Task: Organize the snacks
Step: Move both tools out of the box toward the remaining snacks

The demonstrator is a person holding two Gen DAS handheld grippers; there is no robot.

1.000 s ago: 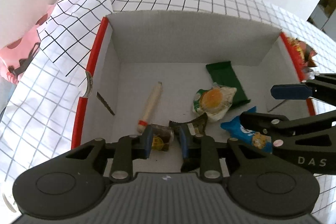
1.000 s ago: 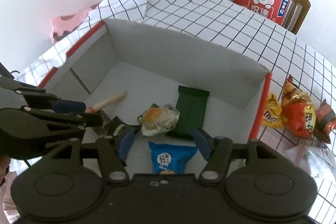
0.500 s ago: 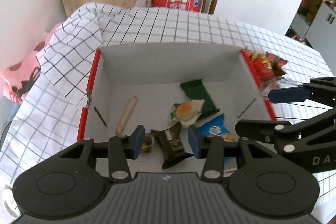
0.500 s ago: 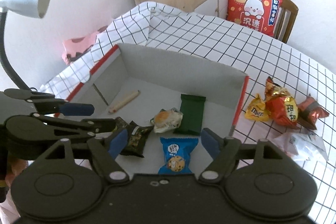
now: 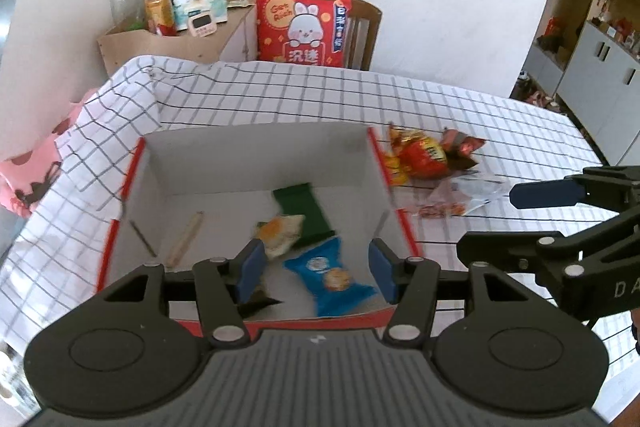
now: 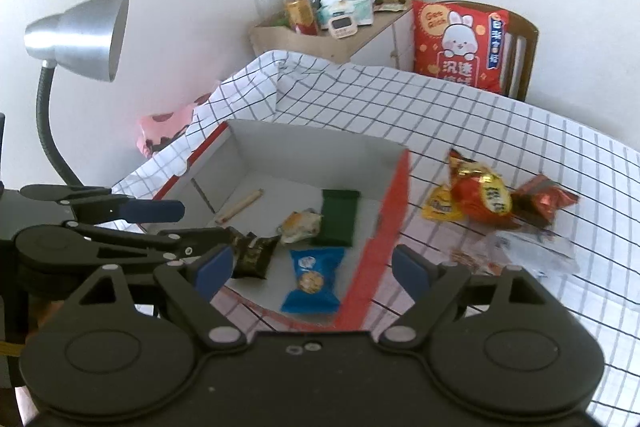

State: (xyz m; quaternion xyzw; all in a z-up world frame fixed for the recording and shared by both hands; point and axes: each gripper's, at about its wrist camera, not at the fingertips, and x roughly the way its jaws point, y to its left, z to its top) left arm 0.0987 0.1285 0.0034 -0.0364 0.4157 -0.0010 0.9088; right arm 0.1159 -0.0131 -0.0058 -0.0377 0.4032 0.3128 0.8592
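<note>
A white box with red rims (image 5: 256,155) (image 6: 316,155) sits on the checked tablecloth. In it lie a blue cookie pack (image 5: 330,277) (image 6: 312,277), a green bar (image 5: 306,213) (image 6: 338,217), a round pastry pack (image 5: 280,233) (image 6: 302,225), a dark wrapper (image 6: 252,253) and a tan stick (image 5: 186,243) (image 6: 240,205). My left gripper (image 5: 318,271) is open and empty above the box's near edge. My right gripper (image 6: 312,267) is open and empty above the box's near right corner. Loose snacks lie right of the box: a red bag (image 5: 426,157) (image 6: 482,199), a yellow pack (image 6: 442,205), a dark red pack (image 6: 544,201) and clear packets (image 5: 460,197) (image 6: 532,251).
A silver desk lamp (image 6: 76,39) stands at the left. A wooden shelf with bottles and a timer (image 5: 176,27) and a chair with a red rabbit cushion (image 5: 304,31) stand behind the table. Pink cloth (image 5: 28,175) hangs at the left edge.
Both grippers have risen and pulled back from inside the box. The left gripper let go of the dark wrapper and opened wide. The right gripper opened wider.
</note>
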